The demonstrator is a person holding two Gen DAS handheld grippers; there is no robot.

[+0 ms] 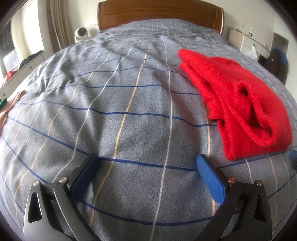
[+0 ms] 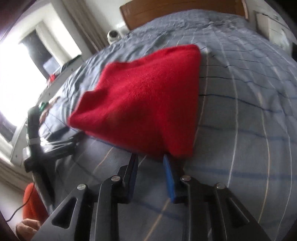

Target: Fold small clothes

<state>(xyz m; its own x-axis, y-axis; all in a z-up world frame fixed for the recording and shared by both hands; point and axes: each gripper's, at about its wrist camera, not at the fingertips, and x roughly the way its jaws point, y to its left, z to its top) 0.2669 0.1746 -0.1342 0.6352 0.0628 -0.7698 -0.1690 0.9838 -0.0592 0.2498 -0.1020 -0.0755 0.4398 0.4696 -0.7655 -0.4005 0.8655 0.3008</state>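
A red fleecy garment (image 1: 239,103) lies folded in a bundle on the grey checked bedspread (image 1: 120,115), to the right in the left wrist view. My left gripper (image 1: 146,161) is open and empty, low over the bedspread, left of the garment. In the right wrist view the garment (image 2: 144,98) fills the middle. My right gripper (image 2: 150,157) is open, with a moderate gap between its jaws, and its fingertips sit at the garment's near edge. The frame is blurred, so I cannot tell whether they touch the cloth. The left gripper also shows at the left of this view (image 2: 61,142).
A wooden headboard (image 1: 159,13) closes the far end of the bed. A white drawer unit (image 1: 24,74) with clutter runs along the left, a white cabinet (image 1: 246,40) stands at the right. A window (image 2: 16,74) is at the left.
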